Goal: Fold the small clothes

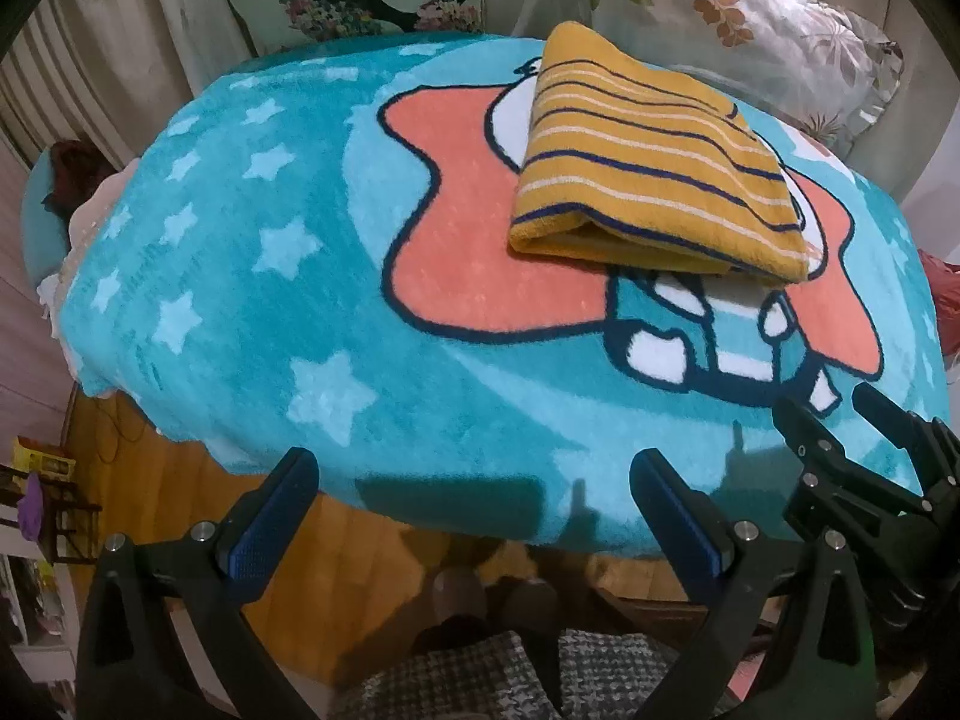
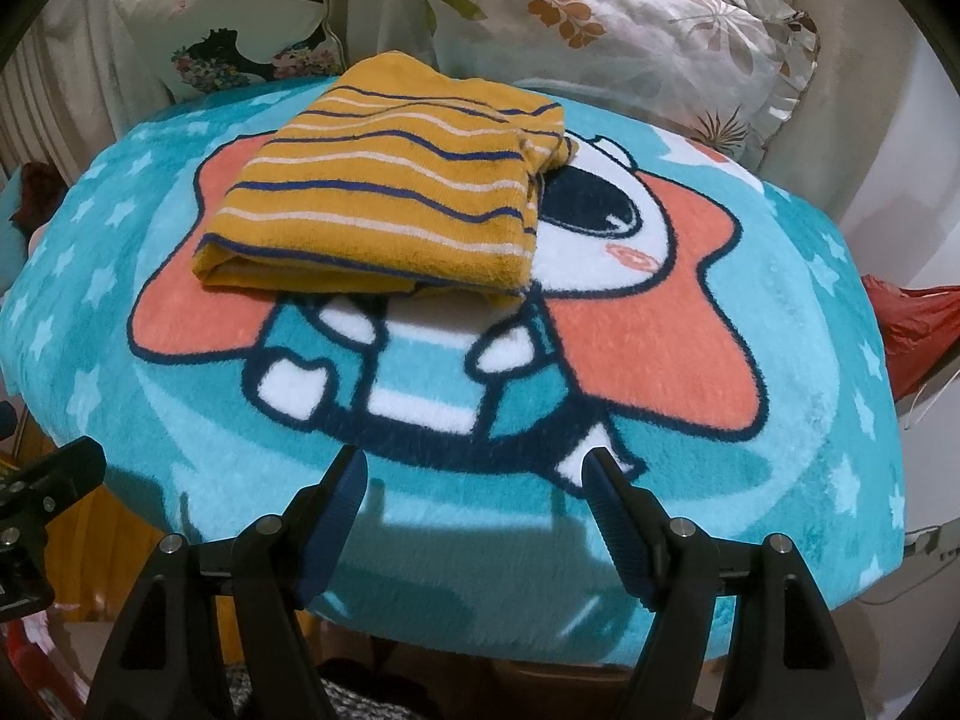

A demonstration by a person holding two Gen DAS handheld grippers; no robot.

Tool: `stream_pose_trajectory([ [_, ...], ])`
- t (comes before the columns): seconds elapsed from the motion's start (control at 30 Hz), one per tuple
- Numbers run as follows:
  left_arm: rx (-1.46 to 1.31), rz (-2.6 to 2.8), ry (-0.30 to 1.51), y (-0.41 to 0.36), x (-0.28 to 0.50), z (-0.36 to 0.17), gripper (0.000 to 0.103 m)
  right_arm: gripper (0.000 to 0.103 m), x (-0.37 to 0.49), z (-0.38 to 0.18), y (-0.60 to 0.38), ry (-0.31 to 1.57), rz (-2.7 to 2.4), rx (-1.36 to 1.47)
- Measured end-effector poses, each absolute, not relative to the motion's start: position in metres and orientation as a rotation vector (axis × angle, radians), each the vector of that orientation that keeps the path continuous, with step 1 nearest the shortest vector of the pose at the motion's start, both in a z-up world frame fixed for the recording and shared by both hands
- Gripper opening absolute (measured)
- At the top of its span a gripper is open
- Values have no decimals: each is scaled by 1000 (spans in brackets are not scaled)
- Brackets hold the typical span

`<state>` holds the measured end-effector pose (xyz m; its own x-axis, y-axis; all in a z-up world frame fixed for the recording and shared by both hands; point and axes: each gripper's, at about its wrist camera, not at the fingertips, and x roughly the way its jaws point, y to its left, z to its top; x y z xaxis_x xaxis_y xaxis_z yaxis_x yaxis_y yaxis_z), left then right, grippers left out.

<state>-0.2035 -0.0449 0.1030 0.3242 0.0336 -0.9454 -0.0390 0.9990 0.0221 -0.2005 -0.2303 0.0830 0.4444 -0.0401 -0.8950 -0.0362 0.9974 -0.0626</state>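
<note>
Garment: striped yellow garment [image 1: 654, 162] lies folded in a compact rectangle on the far middle part of the blue cartoon blanket [image 1: 240, 276], over the head of the printed figure; its folded edge faces the grippers.
Step in hand: the fold looks finished, I judge; neither gripper touches the cloth, both hang over the near edge of the blanket, well apart from the garment.
Left gripper: left gripper [image 1: 474, 498] has its fingers spread, with nothing between them, only blanket edge and floor below.
Right gripper: right gripper [image 2: 474, 492] also has fingers spread wide and empty; in the left wrist view it shows at the lower right [image 1: 840, 414].
Next move: probably to put this piece aside or to bring a new piece; for a new grasp the jaws must travel forward over the blanket and close on the thick folded edge without pulling the layers open.
Around: two floral pillows [image 2: 606, 30] stand behind the blanket, touching its far edge; a red bag [image 2: 918, 336] lies at the right side.
In the way: nothing lies between the grippers and the garment; the soft pile of the blanket could catch a low fingertip.
Unclear: a corner at the right far side of the garment [image 2: 555, 150] seems loose, not fully tucked.
</note>
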Motion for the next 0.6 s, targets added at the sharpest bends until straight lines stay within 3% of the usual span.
stream_pose_trajectory([
  [0.6,-19,39,1270,-54,-205,96,103,79,-207,84,-244,1101,-6,-74],
])
